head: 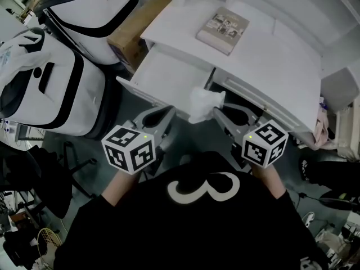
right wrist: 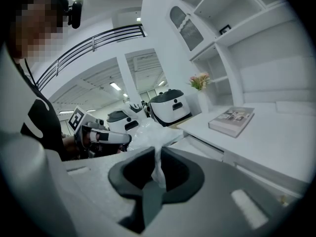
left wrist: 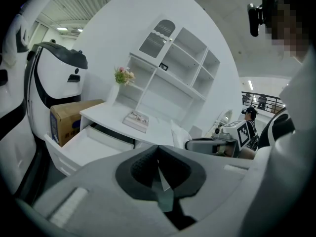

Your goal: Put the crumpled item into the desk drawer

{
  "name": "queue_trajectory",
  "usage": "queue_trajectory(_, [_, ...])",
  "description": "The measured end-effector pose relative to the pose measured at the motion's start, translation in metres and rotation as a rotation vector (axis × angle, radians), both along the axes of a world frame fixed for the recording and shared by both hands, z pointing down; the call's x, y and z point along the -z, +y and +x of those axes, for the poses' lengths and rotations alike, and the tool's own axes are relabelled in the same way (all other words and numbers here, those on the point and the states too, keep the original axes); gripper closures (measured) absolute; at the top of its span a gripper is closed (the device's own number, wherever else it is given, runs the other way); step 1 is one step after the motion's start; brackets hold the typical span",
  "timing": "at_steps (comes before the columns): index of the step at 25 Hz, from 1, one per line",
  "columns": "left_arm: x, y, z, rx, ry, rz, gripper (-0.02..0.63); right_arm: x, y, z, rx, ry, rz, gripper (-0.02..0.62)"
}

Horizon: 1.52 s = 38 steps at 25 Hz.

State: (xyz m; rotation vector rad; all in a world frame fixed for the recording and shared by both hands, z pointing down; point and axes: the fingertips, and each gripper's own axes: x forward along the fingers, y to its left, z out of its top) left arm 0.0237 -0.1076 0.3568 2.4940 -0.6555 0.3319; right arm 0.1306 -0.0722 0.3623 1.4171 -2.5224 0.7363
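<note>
The crumpled white item [head: 203, 103] hangs just in front of the white desk [head: 281, 66], right of the open drawer [head: 163, 75]. My right gripper [head: 214, 112] is shut on its lower right edge. In the right gripper view a twisted strip of the crumpled item [right wrist: 150, 132] is pinched between the jaws of the right gripper [right wrist: 159, 154]. My left gripper [head: 169, 112] is to the left of the item, at the drawer's front corner, shut with nothing in it. The left gripper view shows the drawer [left wrist: 89, 147] pulled out and bare inside, with the item [left wrist: 180, 135] to its right.
A book [head: 223, 30] lies on the desk top. A cardboard box [head: 135, 30] and two large white-and-black rounded machines [head: 50, 83] stand left of the drawer. A shelf hutch [left wrist: 173, 68] with a small flower vase [left wrist: 123, 75] rises behind the desk.
</note>
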Motion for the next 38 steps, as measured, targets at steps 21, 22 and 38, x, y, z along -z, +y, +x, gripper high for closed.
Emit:
queue_trajectory(21, [-0.043, -0.096, -0.023, 0.161, -0.046, -0.109, 0.595, -0.059, -0.131, -0.024, 0.142, -0.021, -0.137, 0.557])
queue_trajectory(22, [-0.045, -0.102, -0.023, 0.166, -0.047, -0.115, 0.595, -0.063, -0.138, -0.026, 0.151, -0.019, -0.146, 0.556])
queue_trajectory(38, [-0.096, -0.172, -0.056, 0.281, -0.057, -0.215, 0.595, -0.146, -0.231, -0.063, 0.273, 0.093, -0.29, 0.555])
